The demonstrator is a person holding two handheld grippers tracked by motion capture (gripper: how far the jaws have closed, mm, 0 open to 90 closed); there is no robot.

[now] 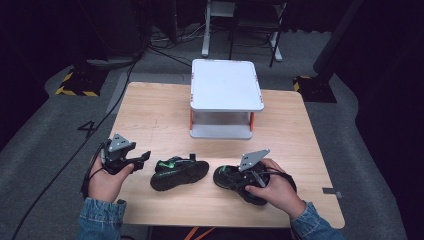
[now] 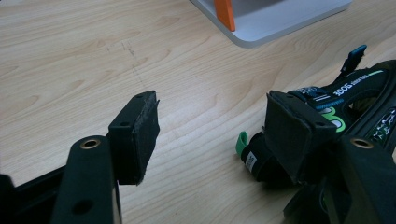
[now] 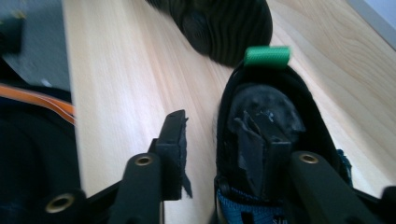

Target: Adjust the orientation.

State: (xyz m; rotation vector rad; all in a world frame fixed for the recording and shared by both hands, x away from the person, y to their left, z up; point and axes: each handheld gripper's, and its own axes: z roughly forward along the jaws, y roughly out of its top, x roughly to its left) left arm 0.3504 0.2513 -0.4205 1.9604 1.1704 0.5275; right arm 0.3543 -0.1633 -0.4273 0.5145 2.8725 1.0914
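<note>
The right gripper (image 3: 217, 154) straddles the side wall of the right shoe (image 1: 240, 181), one jaw down inside the opening and the other outside, and they're spread, not pinching it. The left gripper (image 2: 212, 135) is spread wide with just bare wood between the pads, one pad right by the heel of the left shoe (image 1: 179, 173). Both shoes sit near the front edge of the table (image 1: 150, 115), with a white two-level shelf (image 1: 226, 85) further back.

The surface (image 1: 150, 115) is pale, matt wood grain, the white stand (image 1: 226, 85) smooth plastic, and the black shoes (image 1: 179, 172) have ribbed rubber soles and woven cloth uppers.
</note>
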